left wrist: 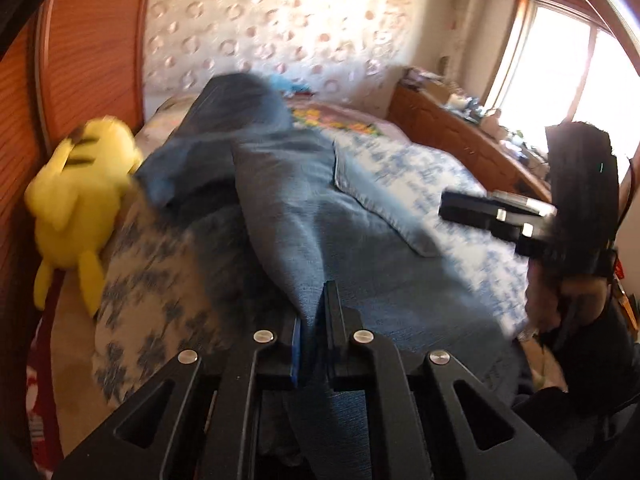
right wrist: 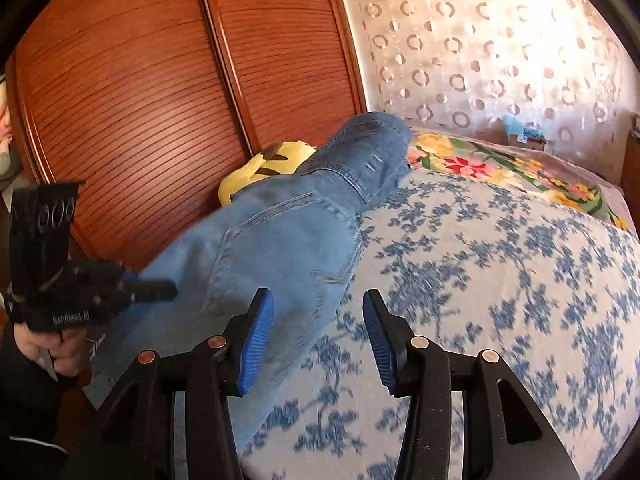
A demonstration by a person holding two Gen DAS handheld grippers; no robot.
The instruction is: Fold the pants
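A: Where are the jeans [right wrist: 288, 232]?

B: On the bed [right wrist: 500, 280], lying lengthwise along its left side over the blue-flowered cover. The far end is bunched up and raised near the headboard [right wrist: 480, 48], next to a yellow plush [left wrist: 80, 200] that sits between the bed and the wooden wardrobe [right wrist: 140, 80].

A: And the left tool [left wrist: 316, 320]?

B: Its fingers are pressed together on a fold of denim at the near end of the jeans. The cloth rises into a ridge right between the pads and is pulled up off the bed there.

A: The right tool [right wrist: 318, 340]?

B: Its fingers stand wide apart with the blue ribbed pads [right wrist: 256, 344] showing, and nothing is between them. It hovers over the right edge of the jeans, with the left finger above denim and the right one above bare bedcover. I cannot tell if it touches the cloth.

A: Are the two close?

B: They are apart. From the right wrist view, the left tool is off to the left, over the near edge of the jeans. Both views are somewhat blurred.

A: Anything else there?

B: A floral blanket [right wrist: 500, 168] at the head of the bed, and a bright window [left wrist: 560, 60] on the right.
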